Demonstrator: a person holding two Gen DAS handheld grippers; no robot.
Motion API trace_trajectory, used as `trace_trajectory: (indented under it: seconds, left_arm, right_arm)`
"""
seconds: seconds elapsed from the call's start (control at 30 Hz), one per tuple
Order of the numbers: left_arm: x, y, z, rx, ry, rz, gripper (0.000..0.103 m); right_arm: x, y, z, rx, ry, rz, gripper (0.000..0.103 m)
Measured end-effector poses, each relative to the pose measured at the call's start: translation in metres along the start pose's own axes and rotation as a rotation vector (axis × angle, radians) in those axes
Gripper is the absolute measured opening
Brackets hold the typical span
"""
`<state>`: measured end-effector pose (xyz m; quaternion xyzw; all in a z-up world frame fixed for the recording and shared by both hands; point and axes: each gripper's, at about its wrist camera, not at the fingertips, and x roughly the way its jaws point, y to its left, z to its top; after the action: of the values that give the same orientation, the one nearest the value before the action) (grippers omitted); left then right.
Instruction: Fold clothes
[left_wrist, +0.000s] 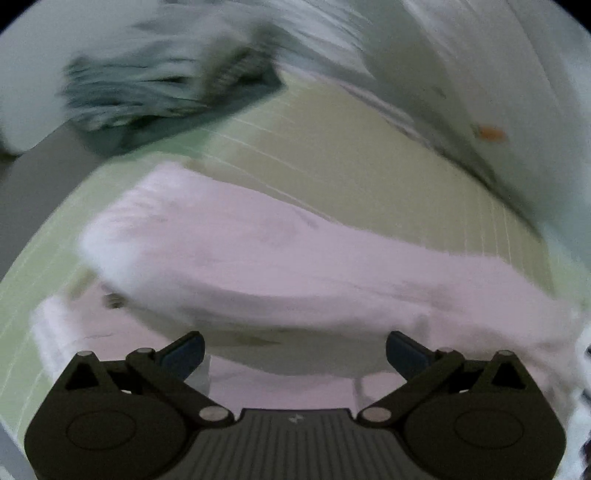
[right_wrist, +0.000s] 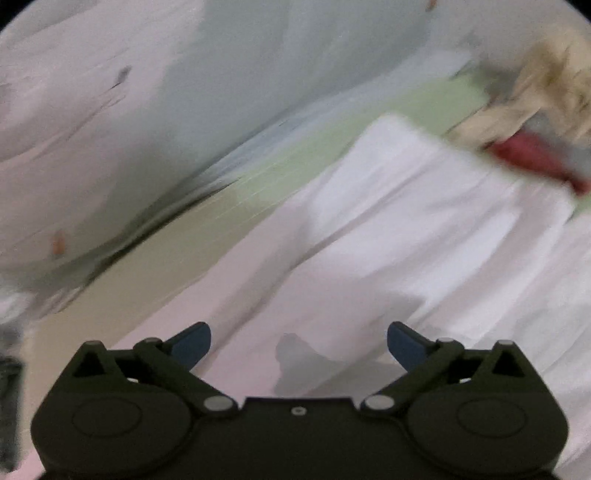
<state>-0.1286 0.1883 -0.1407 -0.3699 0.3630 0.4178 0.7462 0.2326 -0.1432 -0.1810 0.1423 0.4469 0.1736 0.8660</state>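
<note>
White garment (left_wrist: 295, 266) on green sheet (left_wrist: 332, 147)

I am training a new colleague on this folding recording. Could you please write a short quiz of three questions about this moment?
1. True or false: the right gripper is shut on the white garment.
2. Which lies beyond the white garment in the left wrist view? A) a dark grey-green pile of clothes B) a shoe C) a book
3. Fill in: the left gripper has its jaws ____.

Key: 1 false; 2 A; 3 open
</note>
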Motion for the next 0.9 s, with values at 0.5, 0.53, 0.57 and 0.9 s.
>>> trace_trajectory:
  seconds: [0.5, 0.53, 0.57, 0.9]
  left_arm:
    - [0.038, 0.074, 0.048, -0.25, -0.008, -0.083, 0.065]
    - [0.041, 0.073, 0.05, -0.247, -0.006, -0.078, 0.056]
    - [0.044, 0.071, 0.053, -0.242, -0.004, -0.075, 0.043]
    - [0.051, 0.038, 0.144, -0.183, -0.155, -0.163, 0.017]
  right_arm:
    - [0.043, 0.074, -0.046, 0.202, 0.113, 0.115, 0.091]
    - [0.046, 0.075, -0.046, 0.225, 0.114, 0.118, 0.084]
    - [0.049, 0.076, -0.046, 0.248, 0.114, 0.12, 0.076]
    - [0.06, 0.082, -0.016, 0.272, 0.077, 0.104, 0.009]
